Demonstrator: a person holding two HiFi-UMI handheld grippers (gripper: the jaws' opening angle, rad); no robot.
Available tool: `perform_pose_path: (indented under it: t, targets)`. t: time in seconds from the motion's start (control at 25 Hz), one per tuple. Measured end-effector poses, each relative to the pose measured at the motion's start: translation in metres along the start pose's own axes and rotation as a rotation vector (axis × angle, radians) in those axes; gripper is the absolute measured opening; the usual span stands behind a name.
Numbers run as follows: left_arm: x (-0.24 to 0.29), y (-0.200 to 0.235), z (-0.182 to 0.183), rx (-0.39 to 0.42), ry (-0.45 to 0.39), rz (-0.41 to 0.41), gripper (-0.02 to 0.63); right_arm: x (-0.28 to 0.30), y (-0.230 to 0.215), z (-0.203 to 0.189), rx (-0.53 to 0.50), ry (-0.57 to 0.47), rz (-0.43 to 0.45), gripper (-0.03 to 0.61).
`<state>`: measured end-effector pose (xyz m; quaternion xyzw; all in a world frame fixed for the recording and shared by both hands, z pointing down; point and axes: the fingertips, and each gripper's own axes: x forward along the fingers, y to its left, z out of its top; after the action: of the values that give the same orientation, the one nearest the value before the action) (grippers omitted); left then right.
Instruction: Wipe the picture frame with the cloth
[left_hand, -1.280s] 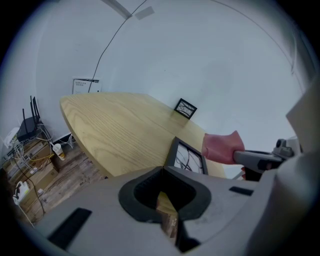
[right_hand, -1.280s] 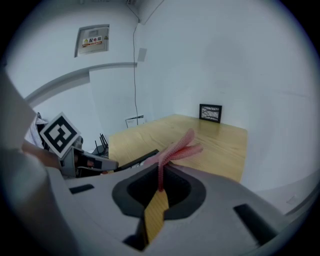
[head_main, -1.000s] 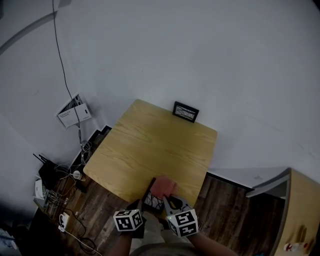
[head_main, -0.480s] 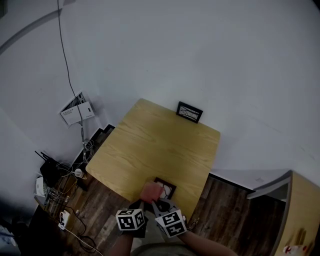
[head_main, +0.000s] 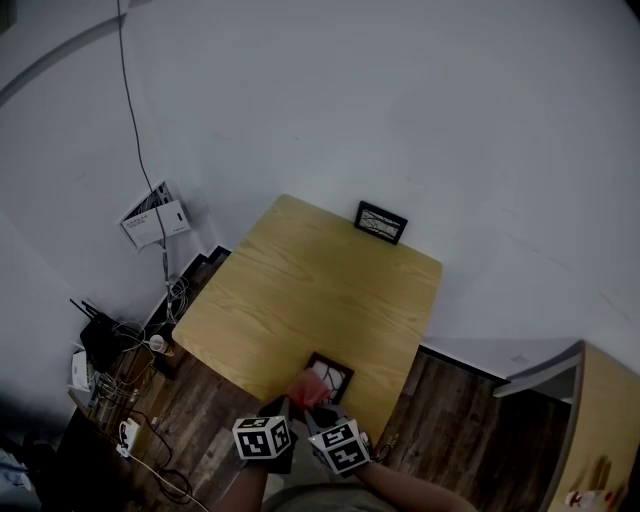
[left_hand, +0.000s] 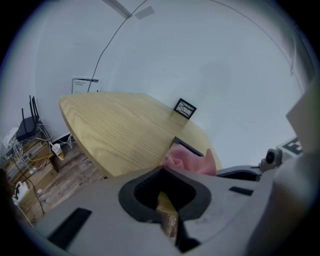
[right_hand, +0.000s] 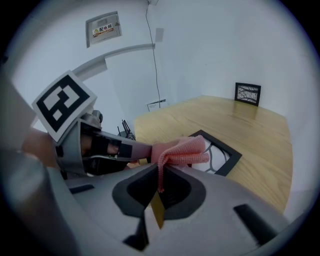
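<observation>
A picture frame (head_main: 335, 375) with a dark border is seen lying flat at the near edge of the wooden surface (head_main: 300, 290). A pink cloth (head_main: 306, 389) is bunched over the frame's near-left corner, and the far-right part of the frame is left uncovered.

In the right gripper view the right claw (right_hand: 161, 169) is closed on the cloth (right_hand: 182, 150): a fold is pinched between the 2 jaws, and the loose bulk is draped forward onto the frame (right_hand: 222, 154). In the head view this claw (head_main: 318, 414) is placed at the frame's near side.

The left claw (left_hand: 161, 170) is held just left of the frame, beside the right one. Its jaws are drawn together, and nothing can be made out between them in the left gripper view. From there the cloth (left_hand: 189, 162) is seen just beyond the tips, with the frame's dark edge (left_hand: 189, 146) showing behind it. Whether the tips touch the frame cannot be told. In the head view the left claw (head_main: 286, 406) is found at the frame's near-left side.

A 2nd frame (head_main: 380, 222) is stood upright well beyond the flat frame, at the far edge against the white wall. Far left of the flat frame, tangled cables (head_main: 120, 350) are seen on the dark plank floor.
</observation>
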<state>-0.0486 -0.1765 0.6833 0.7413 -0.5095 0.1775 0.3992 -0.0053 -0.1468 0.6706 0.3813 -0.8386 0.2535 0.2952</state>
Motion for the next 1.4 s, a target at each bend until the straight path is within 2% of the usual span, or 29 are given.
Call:
perform_pose_path:
  t: [0.96, 1.2, 1.4]
  targets:
    - [0.0, 0.0, -0.001, 0.033, -0.009, 0.01, 0.005, -0.038, -0.043, -0.05, 0.025, 0.008, -0.125, 0.011]
    - [0.001, -0.001, -0.001, 0.064, -0.001, 0.017, 0.005, -0.055, -0.034, -0.04, 0.004, -0.047, -0.122, 0.011]
    - [-0.006, -0.006, 0.004, 0.064, -0.008, -0.041, 0.005, -0.077, -0.026, -0.024, -0.018, -0.12, -0.13, 0.011]
